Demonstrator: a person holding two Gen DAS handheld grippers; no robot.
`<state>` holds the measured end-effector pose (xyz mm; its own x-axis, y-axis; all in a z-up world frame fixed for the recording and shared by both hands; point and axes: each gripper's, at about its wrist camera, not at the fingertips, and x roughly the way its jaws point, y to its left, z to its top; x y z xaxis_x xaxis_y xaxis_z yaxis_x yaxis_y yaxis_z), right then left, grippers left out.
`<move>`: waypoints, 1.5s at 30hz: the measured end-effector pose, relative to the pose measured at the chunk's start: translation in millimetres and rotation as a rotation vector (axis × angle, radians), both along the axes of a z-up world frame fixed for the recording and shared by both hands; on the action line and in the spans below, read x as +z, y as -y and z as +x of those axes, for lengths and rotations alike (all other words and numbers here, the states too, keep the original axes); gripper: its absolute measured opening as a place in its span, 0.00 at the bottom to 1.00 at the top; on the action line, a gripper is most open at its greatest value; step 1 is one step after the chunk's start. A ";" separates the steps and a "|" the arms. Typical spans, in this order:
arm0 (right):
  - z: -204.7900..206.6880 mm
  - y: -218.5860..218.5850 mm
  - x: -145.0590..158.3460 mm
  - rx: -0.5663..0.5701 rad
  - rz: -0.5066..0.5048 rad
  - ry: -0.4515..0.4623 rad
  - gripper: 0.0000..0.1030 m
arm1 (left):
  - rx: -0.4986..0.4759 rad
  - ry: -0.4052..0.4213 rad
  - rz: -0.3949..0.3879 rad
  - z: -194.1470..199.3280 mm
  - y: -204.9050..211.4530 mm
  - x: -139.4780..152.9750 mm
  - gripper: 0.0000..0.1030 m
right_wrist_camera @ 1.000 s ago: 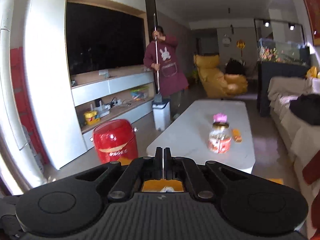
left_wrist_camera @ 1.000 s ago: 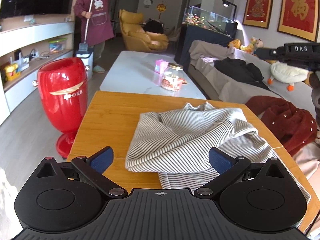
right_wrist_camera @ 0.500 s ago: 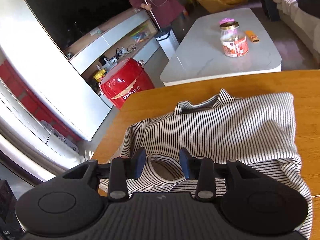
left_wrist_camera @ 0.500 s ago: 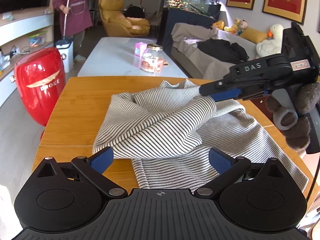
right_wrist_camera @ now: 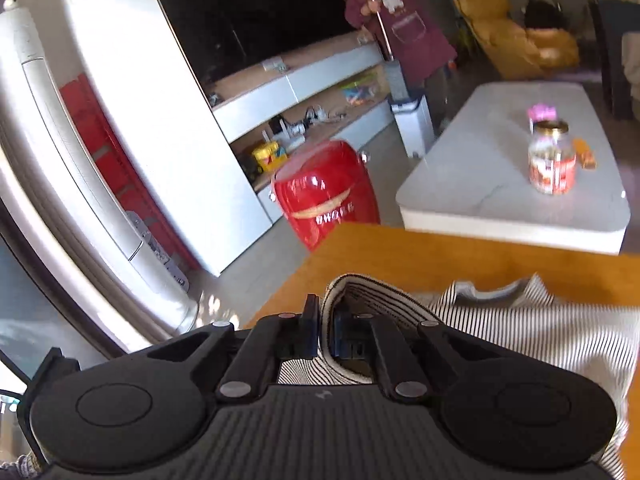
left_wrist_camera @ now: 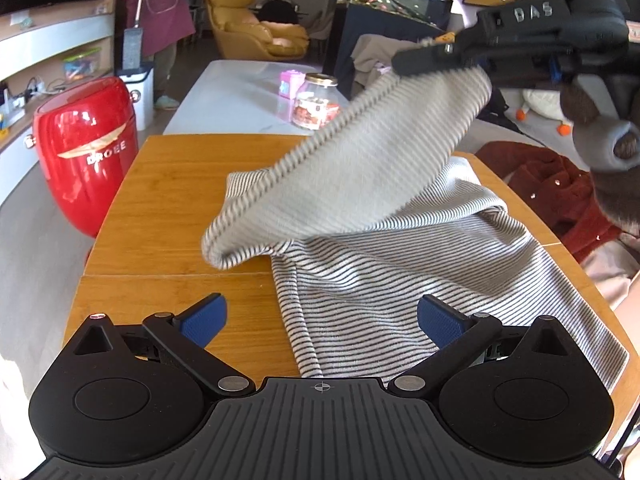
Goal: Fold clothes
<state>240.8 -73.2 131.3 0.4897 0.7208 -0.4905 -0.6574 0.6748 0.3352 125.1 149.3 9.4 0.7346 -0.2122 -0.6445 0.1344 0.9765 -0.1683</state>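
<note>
Striped shirt [left_wrist_camera: 400, 248] on wooden table [left_wrist_camera: 176, 184], right gripper [right_wrist_camera: 323, 330] clenched on its lifted sleeve edge, left gripper [left_wrist_camera: 322, 320] released, hovering above

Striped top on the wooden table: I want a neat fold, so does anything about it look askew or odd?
Yes. The striped top lies rumpled, not flat, on the wooden table. One part hangs in the air, pinched in the right tongs, while the left tongs stand open, holding nothing.

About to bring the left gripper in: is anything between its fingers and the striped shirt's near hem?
Nothing visible. The left gripper is open just above the striped shirt on the wooden table; the right gripper lifts a fold farther back.
</note>
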 end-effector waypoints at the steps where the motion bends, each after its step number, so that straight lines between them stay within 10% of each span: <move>1: 1.1 0.8 10.8 -0.012 0.000 0.043 0.06 | 0.001 -0.002 -0.002 0.4 0.0 0.0 1.00; 8: 8.6 16.1 77.4 -0.131 -0.040 0.377 0.06 | 0.001 -0.013 -0.011 3.1 3.3 0.9 1.00; 13: 14.0 46.9 60.5 -0.183 -0.103 0.380 0.06 | -0.015 -0.022 -0.023 8.4 10.3 1.8 1.00; 26: 48.7 133.0 -93.6 -0.294 -0.245 0.021 0.18 | -0.171 0.019 -0.043 36.7 56.7 16.9 1.00; 35: 53.1 186.4 -74.1 -0.339 0.096 -0.111 0.55 | -0.261 0.112 -0.101 67.4 76.8 24.3 1.00; 40: 70.8 179.8 -101.7 -0.388 0.065 -0.329 0.39 | -0.219 0.065 -0.076 84.8 79.4 6.7 1.00; 45: 56.3 161.0 -98.8 -0.311 0.007 -0.281 0.10 | -0.198 0.044 -0.067 84.4 68.2 -4.2 1.00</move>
<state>297.1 -234.2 32.5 0.5326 0.5635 -0.6316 -0.3050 0.8238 0.4778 209.5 81.1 5.2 0.7015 -0.3963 -0.5923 0.3313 0.9172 -0.2213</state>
